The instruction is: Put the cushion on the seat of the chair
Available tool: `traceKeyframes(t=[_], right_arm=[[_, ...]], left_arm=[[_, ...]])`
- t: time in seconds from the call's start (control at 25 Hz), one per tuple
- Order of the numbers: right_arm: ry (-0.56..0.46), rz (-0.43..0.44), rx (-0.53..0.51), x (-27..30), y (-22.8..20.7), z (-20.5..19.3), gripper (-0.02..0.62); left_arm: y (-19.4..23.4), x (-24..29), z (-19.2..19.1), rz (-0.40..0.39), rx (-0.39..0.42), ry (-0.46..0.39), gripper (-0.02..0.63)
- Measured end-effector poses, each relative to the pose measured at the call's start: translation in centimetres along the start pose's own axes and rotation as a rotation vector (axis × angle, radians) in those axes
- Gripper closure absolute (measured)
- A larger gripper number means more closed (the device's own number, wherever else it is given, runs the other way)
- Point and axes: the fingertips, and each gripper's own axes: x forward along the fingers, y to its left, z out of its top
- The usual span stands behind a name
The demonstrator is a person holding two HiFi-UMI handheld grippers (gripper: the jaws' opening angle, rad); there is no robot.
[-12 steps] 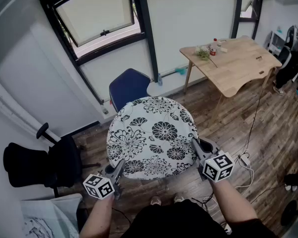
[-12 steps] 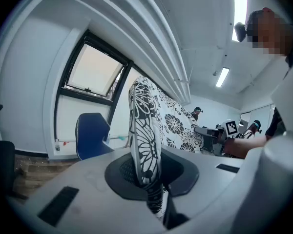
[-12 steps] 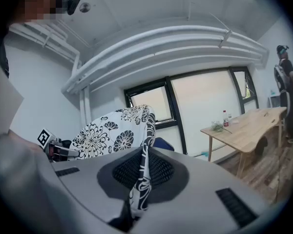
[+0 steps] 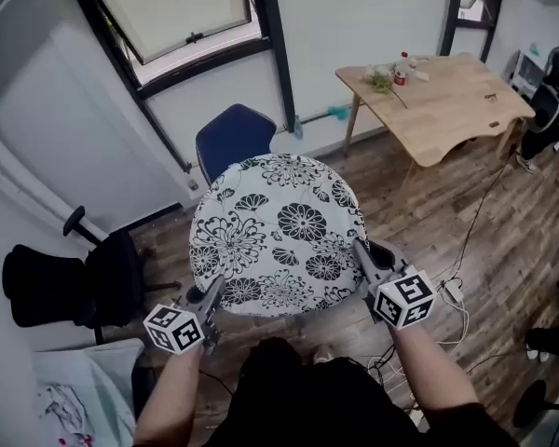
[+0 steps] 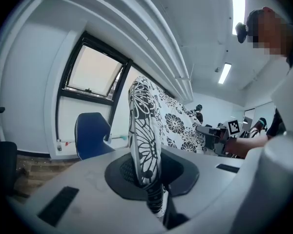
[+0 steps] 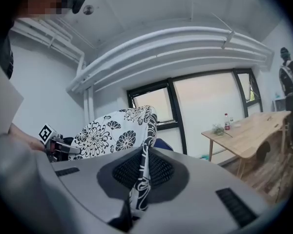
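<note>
Hanging in the air between the two grippers, the round black-and-white flowered cushion [image 4: 278,236] lies roughly flat. In the head view its far edge covers the near part of the blue chair [image 4: 233,136]. The left gripper [image 4: 211,294] has the cushion's near-left rim. In the left gripper view its fingers [image 5: 83,194] are clenched on the seamed edge, and the fabric rises upright between them. The right gripper [image 4: 361,255] has the near-right rim, and the right gripper view shows its fingers clamped on a thin fold of that edge.

The chair stands close to the wall below the window [image 4: 186,17], and only its far part shows past the cushion. To the left a black office chair [image 4: 70,291] stands near, clear of the cushion's left edge. To the right a wooden tabletop [image 4: 443,101] is well apart. Bare wood floor [image 4: 401,212] lies open between it and the blue chair. A cable [image 4: 475,222] trails across the floor to the right of the right gripper.
</note>
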Motion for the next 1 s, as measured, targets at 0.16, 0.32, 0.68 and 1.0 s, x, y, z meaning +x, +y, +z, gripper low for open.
traceKeyframes(t=[0.16, 0.32, 0.68, 1.0], right_arm=[[0.0, 0.01, 0.041, -0.2, -0.3, 0.0, 0.561], [0.003, 0.005, 0.045, 0.4, -0.6, -0.4, 0.561], [-0.183, 0.142, 0.124, 2.3, -1.0, -1.8, 0.561], [-0.26, 0.112, 0.129, -4.9, -0.2, -4.1, 0.561]], left_arm=[[-0.3, 0.0, -0.3, 0.013, -0.018, 0.015, 0.577], [0.2, 0.1, -0.6, 0.006, -0.02, 0.016, 0.577], [-0.9, -1.0, 1.2, 0.138, 0.14, -0.002, 0.577], [-5.5, -3.3, -0.8, 0.115, 0.229, -0.021, 0.577]])
